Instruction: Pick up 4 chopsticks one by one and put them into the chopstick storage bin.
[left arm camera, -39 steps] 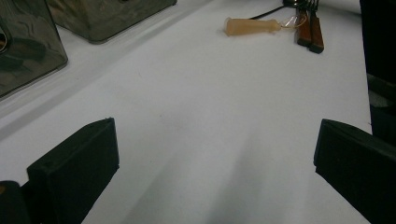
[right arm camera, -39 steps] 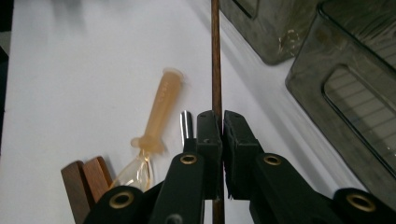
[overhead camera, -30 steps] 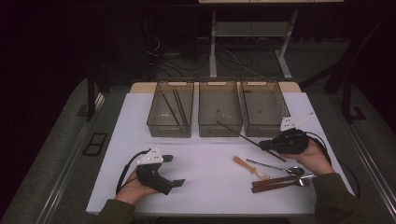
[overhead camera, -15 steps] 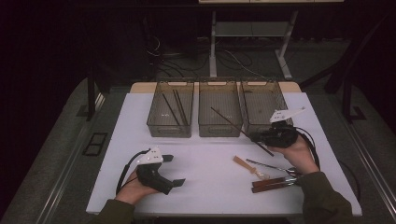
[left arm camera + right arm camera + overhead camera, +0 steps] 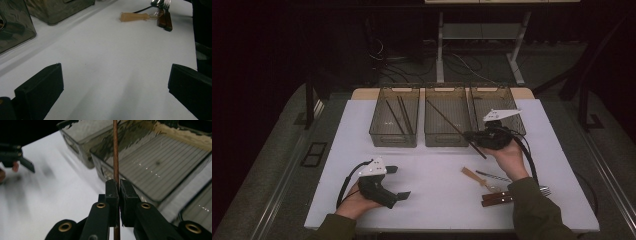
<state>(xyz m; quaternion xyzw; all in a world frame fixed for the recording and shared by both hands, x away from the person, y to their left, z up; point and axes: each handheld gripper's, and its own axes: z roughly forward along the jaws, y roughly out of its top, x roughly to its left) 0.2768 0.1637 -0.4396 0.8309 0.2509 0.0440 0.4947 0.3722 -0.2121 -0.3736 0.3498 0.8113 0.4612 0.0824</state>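
I see one thin brown chopstick (image 5: 457, 129).
It slants in the air, over the middle bin's (image 5: 447, 140) front edge.

Three clear bins (image 5: 446, 123) stand side by side at the far edge of the white desk (image 5: 432, 187); the left bin (image 5: 394, 122) holds dark sticks. Near the front right lie a tan-handled utensil (image 5: 474, 176), a fork (image 5: 546, 189) and brown-handled cutlery (image 5: 497, 198).
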